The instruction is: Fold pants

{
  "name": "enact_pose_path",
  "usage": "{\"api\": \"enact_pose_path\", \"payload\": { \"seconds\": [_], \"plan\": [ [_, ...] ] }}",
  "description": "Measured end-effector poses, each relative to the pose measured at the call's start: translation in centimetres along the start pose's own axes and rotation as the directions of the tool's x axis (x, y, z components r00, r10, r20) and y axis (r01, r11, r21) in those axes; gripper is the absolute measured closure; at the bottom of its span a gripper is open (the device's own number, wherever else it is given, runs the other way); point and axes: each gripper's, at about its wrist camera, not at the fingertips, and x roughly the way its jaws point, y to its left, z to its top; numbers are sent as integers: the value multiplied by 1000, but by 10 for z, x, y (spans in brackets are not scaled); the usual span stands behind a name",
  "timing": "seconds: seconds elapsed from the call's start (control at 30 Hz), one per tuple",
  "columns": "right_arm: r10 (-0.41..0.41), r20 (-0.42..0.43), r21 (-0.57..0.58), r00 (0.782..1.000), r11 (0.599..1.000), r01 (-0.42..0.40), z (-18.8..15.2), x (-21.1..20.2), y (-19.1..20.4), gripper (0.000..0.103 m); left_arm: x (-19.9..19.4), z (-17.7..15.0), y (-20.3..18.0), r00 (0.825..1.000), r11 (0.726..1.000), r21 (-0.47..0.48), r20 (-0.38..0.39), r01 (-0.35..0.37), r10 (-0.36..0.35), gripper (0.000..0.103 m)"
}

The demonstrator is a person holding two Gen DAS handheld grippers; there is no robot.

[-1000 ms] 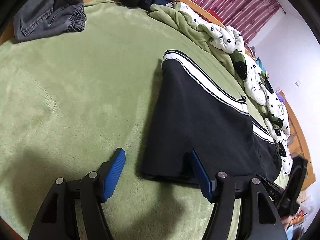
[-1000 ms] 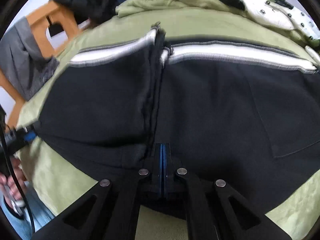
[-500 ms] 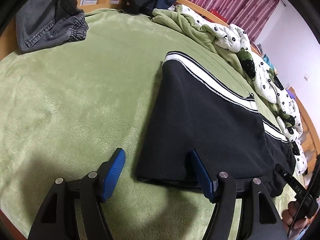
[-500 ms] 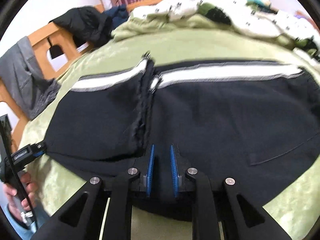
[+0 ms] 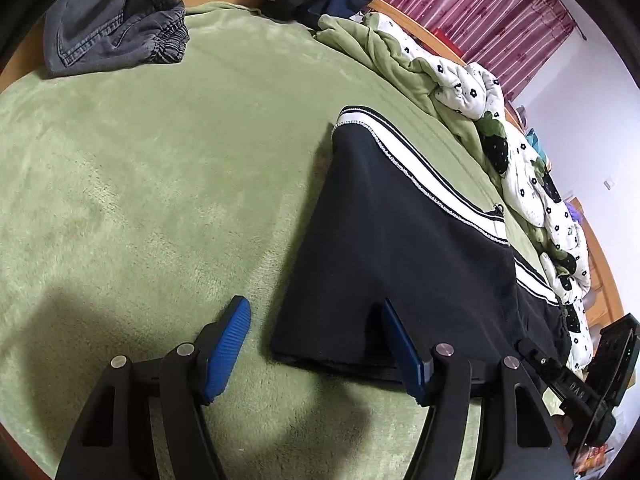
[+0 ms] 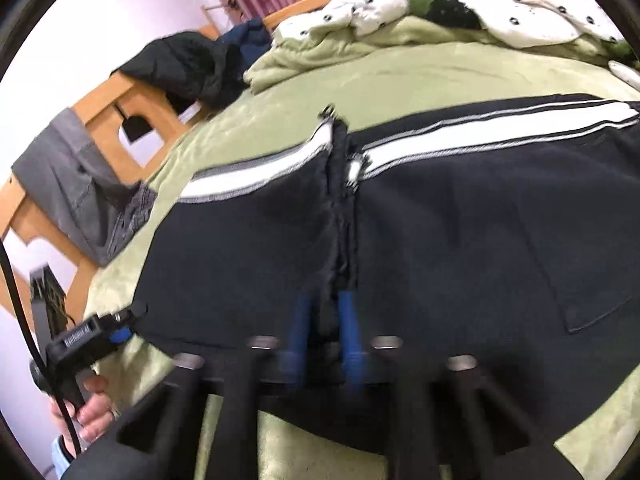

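Black pants (image 5: 400, 248) with a white side stripe lie flat on the green bed cover (image 5: 160, 160); in the right wrist view the pants (image 6: 440, 220) fill the middle. My left gripper (image 5: 316, 344) is open at the pants' near left corner, its right finger (image 5: 400, 344) against the cloth edge and its left finger on the cover. My right gripper (image 6: 324, 328) is open, its blue pads either side of the bunched seam at the near edge, with no grip on the cloth. The left gripper also shows in the right wrist view (image 6: 92, 336), held in a hand at the pants' left corner.
Grey jeans (image 5: 116, 24) lie at the far left over the wooden bed frame (image 6: 120, 108). A dark jacket (image 6: 188, 64) and a green and white floral quilt (image 5: 460, 80) are heaped along the far side. The other gripper's body (image 5: 580, 380) is at the right.
My right gripper has opened from shut and let go of the pants' near edge, and has pulled back a little. My left gripper stays open at the corner.
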Motion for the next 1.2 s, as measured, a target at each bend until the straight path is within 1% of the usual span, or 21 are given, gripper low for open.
{"api": "enact_pose_path", "payload": {
  "seconds": [0.1,0.17,0.3,0.33,0.4,0.47,0.53,0.63,0.7,0.73,0.8,0.9,0.97,1.0,1.03,1.07,1.1,1.13,1.17,1.2],
  "plan": [
    [15,-14,-35,1000,999,-16,-4,-3,3,94,0,0,-2,1000,1000,5,2,-13,13,39],
    [5,-33,-37,999,999,-6,-9,1,0,93,1,1,-3,1000,1000,5,3,-22,22,39],
    [2,-22,-50,1000,999,-4,-15,-1,0,92,3,1,-8,999,999,9,5,-40,40,39],
    [6,-20,-50,1000,999,-7,-16,-2,0,90,3,2,-8,999,999,11,5,-44,44,39],
    [11,-14,-36,1000,999,-11,-17,-5,-2,90,4,2,-9,999,999,15,7,-50,50,39],
    [7,-5,-29,1000,1000,-7,-18,-8,-3,87,5,1,-9,999,998,21,8,-54,54,39],
    [-15,17,-28,1000,999,15,-19,-13,-4,79,4,1,-10,998,998,25,12,-58,58,39],
    [-35,38,-38,999,999,37,-19,-18,-6,77,3,-2,-11,997,997,27,20,-69,68,39],
    [-61,41,-53,997,997,63,-18,-21,-6,77,4,-3,-13,996,996,37,27,-85,84,39],
    [-97,61,-63,993,993,101,-18,-24,-7,77,4,-4,-15,995,995,42,32,-93,92,38],
    [-170,100,-74,980,981,177,-17,-29,-10,77,4,-6,-18,993,992,56,42,-113,111,38],
    [-250,148,-58,957,964,261,-14,-35,-20,77,3,-10,-22,989,988,66,69,-138,133,38],
    [-281,123,-43,952,957,288,-12,-31,-29,72,1,-12,-23,987,988,54,82,-142,137,38],
    [-284,101,-41,954,956,289,-13,-25,-34,68,1,-12,-22,987,989,46,88,-142,138,38],
    [-286,93,-47,954,955,292,-13,-22,-37,65,1,-12,-22,986,989,44,90,-144,140,38],
    [-306,88,-65,948,948,312,-14,-15,-38,63,1,-13,-23,986,988,44,91,-147,143,38],
    [-330,75,-81,941,938,336,-16,-7,-40,55,1,-13,-23,985,987,47,93,-152,147,38],
    [-338,66,-85,939,936,342,-17,-2,-41,51,1,-13,-23,984,987,44,93,-155,151,37],
    [-339,68,-81,938,936,344,-18,3,-43,50,2,-13,-24,984,987,39,89,-156,152,37],
    [-336,82,-72,938,937,342,-19,3,-45,46,2,-13,-24,984,987,40,89,-158,154,37]
  ]
}}
